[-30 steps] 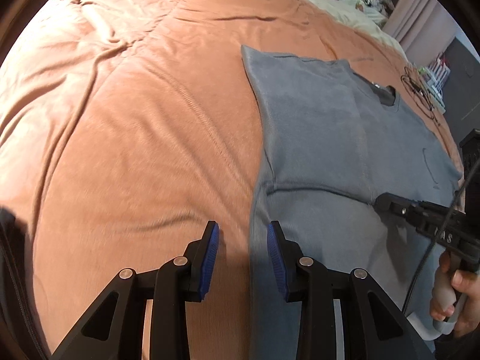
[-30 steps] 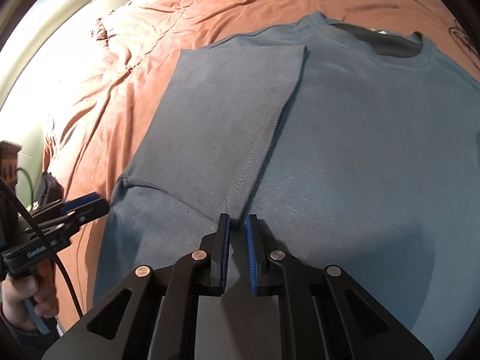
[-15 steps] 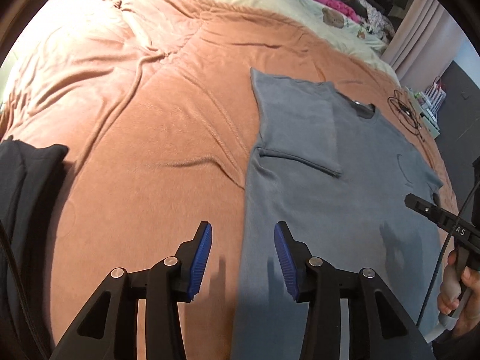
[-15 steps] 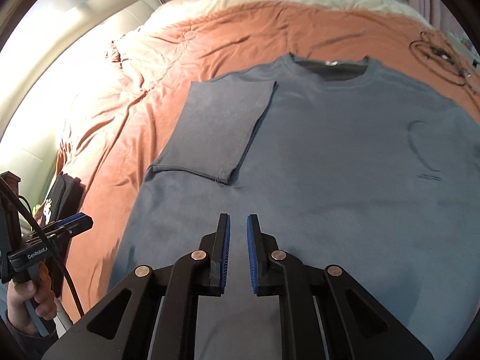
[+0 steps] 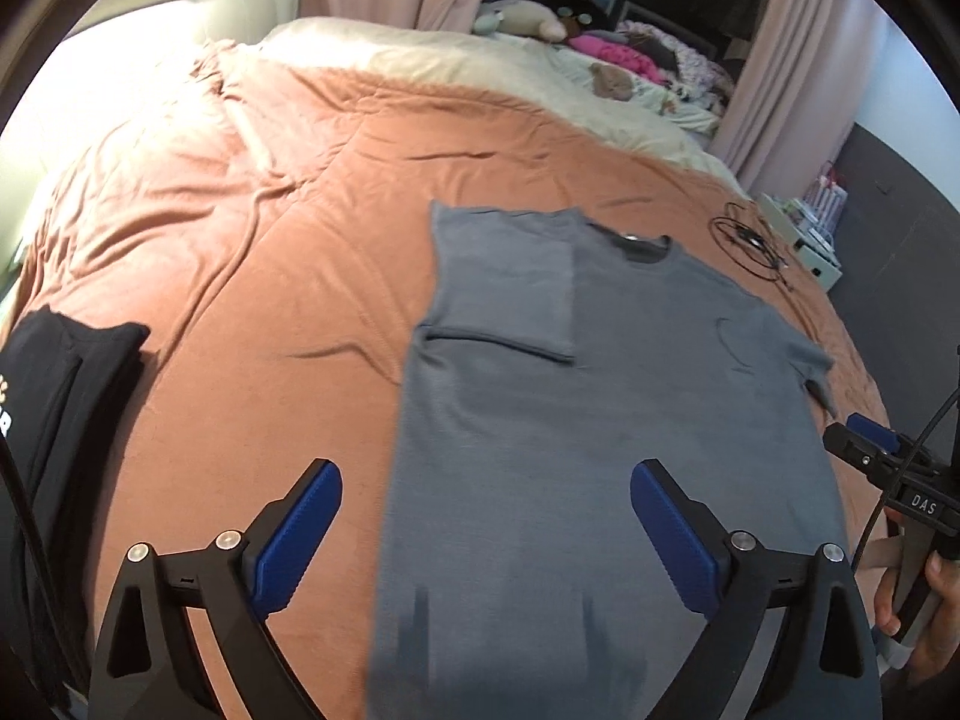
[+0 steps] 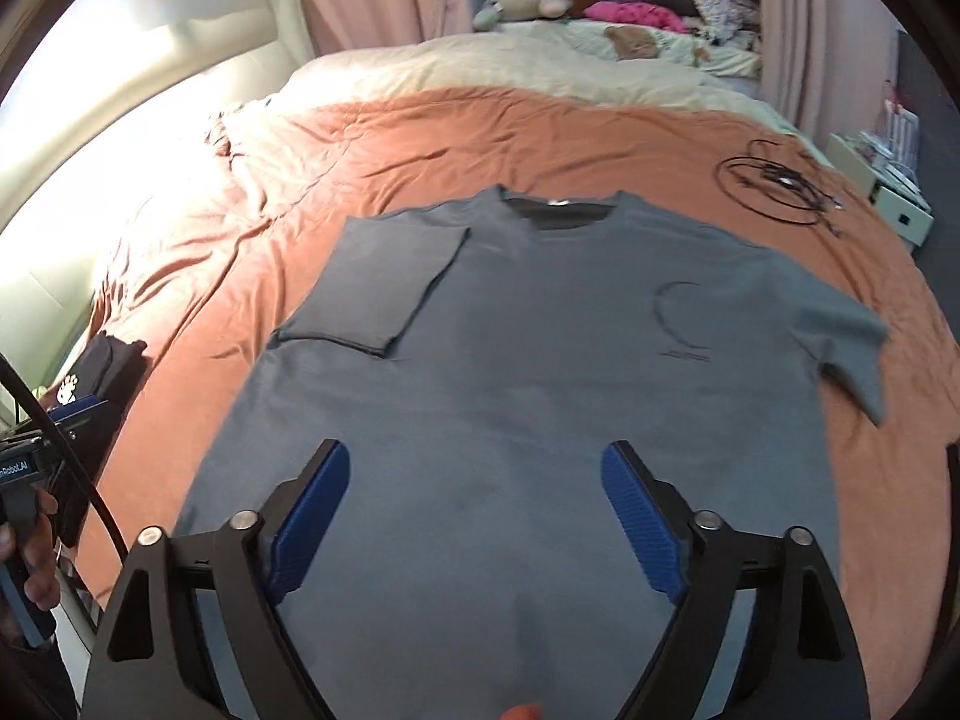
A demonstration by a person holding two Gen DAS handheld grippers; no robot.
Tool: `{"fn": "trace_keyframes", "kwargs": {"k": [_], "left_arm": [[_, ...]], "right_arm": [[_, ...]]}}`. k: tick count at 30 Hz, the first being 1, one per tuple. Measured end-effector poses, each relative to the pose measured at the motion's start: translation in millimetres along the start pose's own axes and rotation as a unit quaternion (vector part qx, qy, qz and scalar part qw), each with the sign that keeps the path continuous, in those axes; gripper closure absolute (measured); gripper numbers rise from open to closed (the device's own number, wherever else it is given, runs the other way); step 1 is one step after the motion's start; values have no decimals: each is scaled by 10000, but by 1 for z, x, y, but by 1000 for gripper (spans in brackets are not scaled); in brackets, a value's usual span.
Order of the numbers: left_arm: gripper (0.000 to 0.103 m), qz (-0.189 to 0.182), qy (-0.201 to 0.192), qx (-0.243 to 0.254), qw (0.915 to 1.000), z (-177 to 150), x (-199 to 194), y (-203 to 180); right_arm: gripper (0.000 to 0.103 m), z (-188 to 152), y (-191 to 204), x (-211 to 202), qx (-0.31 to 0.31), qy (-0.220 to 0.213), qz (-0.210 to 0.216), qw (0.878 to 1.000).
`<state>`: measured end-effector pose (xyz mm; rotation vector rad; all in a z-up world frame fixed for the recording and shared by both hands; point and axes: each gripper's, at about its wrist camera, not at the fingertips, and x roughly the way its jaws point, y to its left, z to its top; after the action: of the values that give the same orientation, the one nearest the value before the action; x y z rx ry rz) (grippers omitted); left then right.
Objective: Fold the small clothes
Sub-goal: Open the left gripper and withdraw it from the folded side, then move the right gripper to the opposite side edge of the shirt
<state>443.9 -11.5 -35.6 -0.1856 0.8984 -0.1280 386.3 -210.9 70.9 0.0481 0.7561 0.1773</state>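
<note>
A grey T-shirt lies flat on the rust-coloured bedspread, collar away from me. Its left sleeve is folded in over the chest; the right sleeve still sticks out. My left gripper hovers above the shirt's lower left edge, its jaws opening wide with nothing between them. My right gripper hangs over the shirt's lower middle, jaws likewise opening, holding nothing. Each gripper shows at the edge of the other's view, in a hand.
A folded black garment lies at the bed's left edge. A coiled black cable rests on the bedspread at the far right. Cream bedding with soft toys and clothes lies beyond. A white bedside unit stands right.
Both grippers have pulled back and up from the shirt, so more of the bed shows. The right jaws went from shut to wide apart; the left jaws spread further.
</note>
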Motion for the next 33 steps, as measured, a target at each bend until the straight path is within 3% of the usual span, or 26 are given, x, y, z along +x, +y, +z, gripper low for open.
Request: {"fn": "trace_keyframes", "kwargs": {"k": [3, 14, 18, 25, 33], "left_arm": [[0, -101, -117, 77, 9999, -2, -5, -17], [0, -387, -247, 452, 9979, -5, -6, -85], [0, -519, -229, 513, 9971, -3, 1, -107], [0, -690, -157, 575, 9958, 3, 22, -143], [1, -797, 23, 942, 9924, 16, 62, -189]], "right_arm": [[7, -11, -11, -19, 76, -99, -141, 9998], [7, -38, -56, -67, 355, -308, -267, 9985], [7, -46, -77, -78, 415, -394, -500, 9971], [7, -50, -106, -77, 613, -365, -874, 9936], [7, -42, -147, -57, 1068, -237, -946, 9895]]}}
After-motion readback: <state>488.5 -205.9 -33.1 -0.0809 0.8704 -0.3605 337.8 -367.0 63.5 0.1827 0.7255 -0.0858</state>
